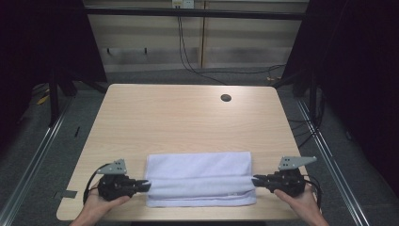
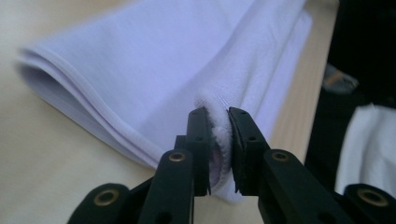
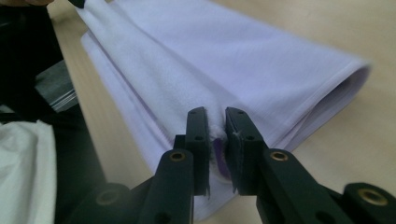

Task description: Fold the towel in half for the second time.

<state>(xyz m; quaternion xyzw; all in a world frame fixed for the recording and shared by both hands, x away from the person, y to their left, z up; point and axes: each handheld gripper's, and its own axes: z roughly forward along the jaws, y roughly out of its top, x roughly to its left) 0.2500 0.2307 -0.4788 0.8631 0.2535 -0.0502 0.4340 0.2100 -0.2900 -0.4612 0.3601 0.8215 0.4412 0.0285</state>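
A white towel (image 1: 200,176), folded into a long band, lies along the near edge of the wooden table (image 1: 188,117). My left gripper (image 1: 147,186) is at the towel's left end and my right gripper (image 1: 255,180) at its right end, both low over the table and pointing inward. In the left gripper view, the jaws (image 2: 218,114) hold a bunched corner of the top fold of the towel (image 2: 154,70), and cloth fills the narrow gap. In the right gripper view, the jaws (image 3: 215,114) pinch the opposite corner of the towel (image 3: 224,60) the same way.
A round cable hole (image 1: 226,98) sits in the table's far right part. Dark curtains and metal floor rails flank the table, and cables hang down the back wall. White fabric (image 2: 369,144) shows below the table's near edge.
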